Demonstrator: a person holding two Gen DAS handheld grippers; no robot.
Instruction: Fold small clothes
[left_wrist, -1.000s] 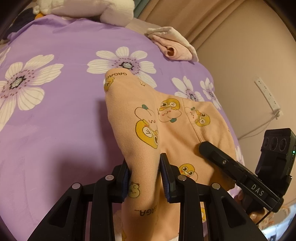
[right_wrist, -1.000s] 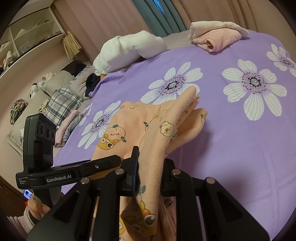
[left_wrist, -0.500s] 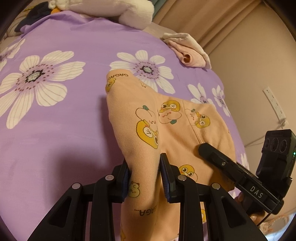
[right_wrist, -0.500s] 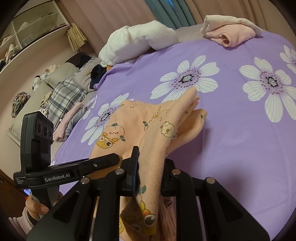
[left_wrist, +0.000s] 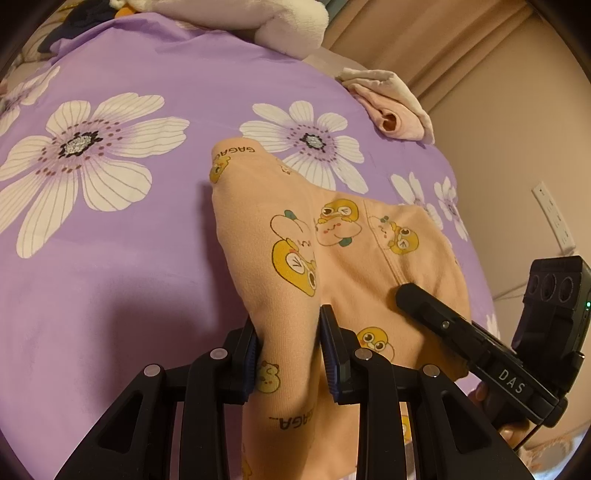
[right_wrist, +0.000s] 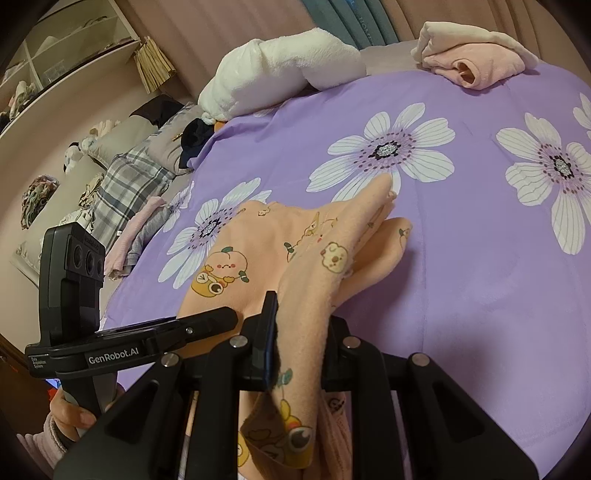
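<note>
Here the left claw (left_wrist: 288, 343) is clenched on a raised fold of the peach garment (left_wrist: 354, 243), the right claw (right_wrist: 299, 343) on another fold beside it — both held low, pointing forward. The cartoon-printed cloth lies rumpled on the purple flowered bed (left_wrist: 110, 288).

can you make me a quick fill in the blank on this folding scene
1. Both hand-held grippers, left and right, are shut on the ____ garment.
2. The bedsheet is purple with white ____.
3. A folded pink garment lies at the sheet's far ____.
4. The text printed on the held garment reads ____.

Missing words: orange; flowers; edge; GAGA
</note>
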